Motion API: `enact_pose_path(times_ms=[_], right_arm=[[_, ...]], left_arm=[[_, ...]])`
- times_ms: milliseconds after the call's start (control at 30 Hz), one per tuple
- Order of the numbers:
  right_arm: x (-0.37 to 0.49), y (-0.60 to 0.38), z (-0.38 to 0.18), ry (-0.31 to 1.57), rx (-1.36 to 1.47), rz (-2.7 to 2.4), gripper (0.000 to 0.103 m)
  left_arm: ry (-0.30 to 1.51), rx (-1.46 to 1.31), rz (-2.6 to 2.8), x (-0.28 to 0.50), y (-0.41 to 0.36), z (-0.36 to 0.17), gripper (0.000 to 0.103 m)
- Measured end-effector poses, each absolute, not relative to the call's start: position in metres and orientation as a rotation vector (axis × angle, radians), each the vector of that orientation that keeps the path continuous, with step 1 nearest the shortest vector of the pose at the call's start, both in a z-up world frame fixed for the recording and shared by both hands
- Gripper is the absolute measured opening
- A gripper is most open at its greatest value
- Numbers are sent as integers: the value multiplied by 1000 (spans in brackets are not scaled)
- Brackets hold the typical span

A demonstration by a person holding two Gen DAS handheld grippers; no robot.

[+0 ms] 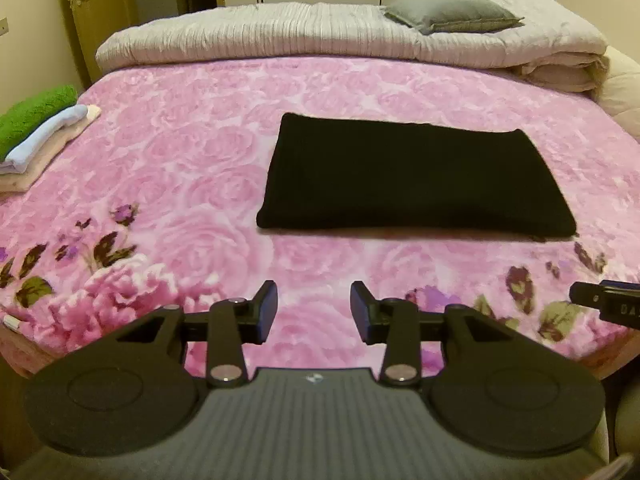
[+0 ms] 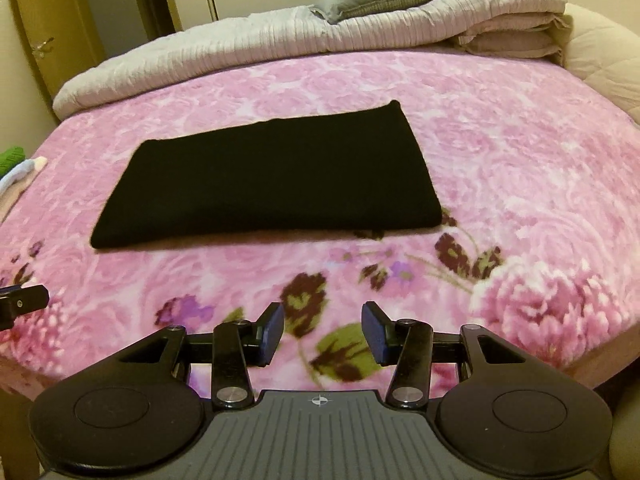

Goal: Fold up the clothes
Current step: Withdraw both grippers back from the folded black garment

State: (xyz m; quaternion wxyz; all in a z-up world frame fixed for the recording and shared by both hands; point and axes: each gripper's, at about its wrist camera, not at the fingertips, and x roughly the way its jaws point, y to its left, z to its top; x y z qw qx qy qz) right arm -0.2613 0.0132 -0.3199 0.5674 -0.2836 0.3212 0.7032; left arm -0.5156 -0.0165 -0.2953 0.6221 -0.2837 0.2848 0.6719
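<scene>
Both grippers hang empty over the bed's near edge, short of the black cloth.

The black cloth (image 1: 416, 180) lies flat, already folded into a rectangle, mid-bed on the pink flowered blanket (image 1: 192, 184). The left gripper (image 1: 314, 312) and right gripper (image 2: 323, 334) each have fingers spread, holding nothing. A pinch at the cloth's near edge could catch only the top layer, or the plush blanket under it, and drag the fold open. Only the left view shows the folded stack (image 1: 36, 132) well to the cloth's left in full, green towel on top; the right view shows just a sliver.
</scene>
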Motion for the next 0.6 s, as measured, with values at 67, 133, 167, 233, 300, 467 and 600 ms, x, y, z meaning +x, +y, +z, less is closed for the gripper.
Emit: enact_pose_path(times_ms=[67,133,167,233,300,467,600], right_arm=[[-261,6,-316,748,-657,1657,47],[-261,-1,-314,745,-651,1660,47],[-260,-3,-313,747,-648,1662,47],[-259,-7,-312,755,-642,1663,47],[-257,-11,-311,761,-638,1662,47],[-253,-19,-310,761,-627,1654,47],[-251,-20,-310,765,-624,1641,47]], left_arm=[[646,-643,1540,-514,-23,-292,36],[638,-635,1537,-513,-30,-288,36],[635,-633,1537,-512,-32,-288,36],[629,-633,1536,-512,-37,-287,36],[623,-632,1535,-512,-41,-286,36],[610,-635,1530,-513,-47,-287,37],[593,-651,1526,-516,-48,-290,39]])
